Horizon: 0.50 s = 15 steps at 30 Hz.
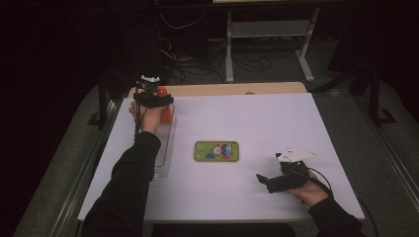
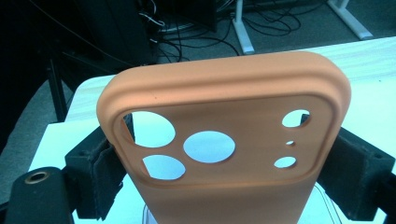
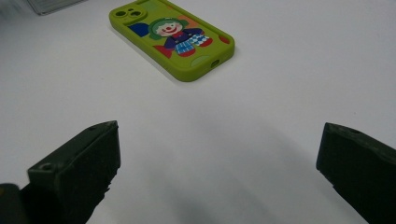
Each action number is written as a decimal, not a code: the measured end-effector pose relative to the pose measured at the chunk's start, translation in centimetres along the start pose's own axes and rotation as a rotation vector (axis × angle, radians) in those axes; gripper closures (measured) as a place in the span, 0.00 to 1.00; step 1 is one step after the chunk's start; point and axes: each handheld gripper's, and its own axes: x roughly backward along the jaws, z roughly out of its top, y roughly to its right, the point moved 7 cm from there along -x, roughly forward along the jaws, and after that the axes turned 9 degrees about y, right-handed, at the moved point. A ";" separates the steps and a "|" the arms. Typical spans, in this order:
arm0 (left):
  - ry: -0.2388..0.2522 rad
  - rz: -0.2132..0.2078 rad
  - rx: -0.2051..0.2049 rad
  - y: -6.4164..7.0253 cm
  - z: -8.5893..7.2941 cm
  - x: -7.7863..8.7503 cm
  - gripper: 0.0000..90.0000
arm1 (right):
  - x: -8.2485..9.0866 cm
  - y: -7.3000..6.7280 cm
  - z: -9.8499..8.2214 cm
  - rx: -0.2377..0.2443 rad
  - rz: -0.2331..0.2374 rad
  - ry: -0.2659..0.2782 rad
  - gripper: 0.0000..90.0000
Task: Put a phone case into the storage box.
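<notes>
We are lowering the orange silicone phone case point(image 2: 224, 140), clamped edgewise in the left gripper point(image 1: 150, 98), squarely into the clear plastic tray point(image 1: 163, 148), while the right gripper point(image 1: 279, 181) is resting wide apart.

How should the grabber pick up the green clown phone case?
Probably by its two long edges, coming straight down from above. The green clown phone case lies flat on the white table, nothing beside it, and the open right gripper sits nearest.
</notes>
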 end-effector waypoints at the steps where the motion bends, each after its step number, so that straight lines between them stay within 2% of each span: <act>1: -0.002 -0.004 0.008 0.0 0.0 0.0 0.12 | 0.0 0.0 0.0 -0.001 -0.001 0.000 0.00; 6: -0.010 -0.009 0.019 -0.3 -0.2 -0.2 0.01 | -0.1 0.0 0.1 -0.004 0.002 0.000 0.00; 8: -0.012 -0.026 0.033 -0.3 -0.3 -0.2 0.00 | -0.1 -0.1 0.1 -0.012 0.003 0.000 0.00; 9: -0.015 -0.031 0.025 -0.4 -0.2 -0.1 0.00 | -0.1 -0.1 0.1 -0.016 0.003 0.001 0.00; 10: -0.003 -0.042 0.037 -0.3 -0.1 0.0 0.00 | -0.1 0.0 0.1 -0.008 0.001 0.001 0.00; 14: -0.001 -0.081 0.018 -0.4 0.2 0.6 0.00 | 0.0 0.1 0.1 -0.013 -0.002 0.005 0.00; 15: 0.000 -0.095 0.026 -0.3 0.2 0.8 0.00 | 0.0 0.1 0.1 -0.013 -0.002 0.005 0.00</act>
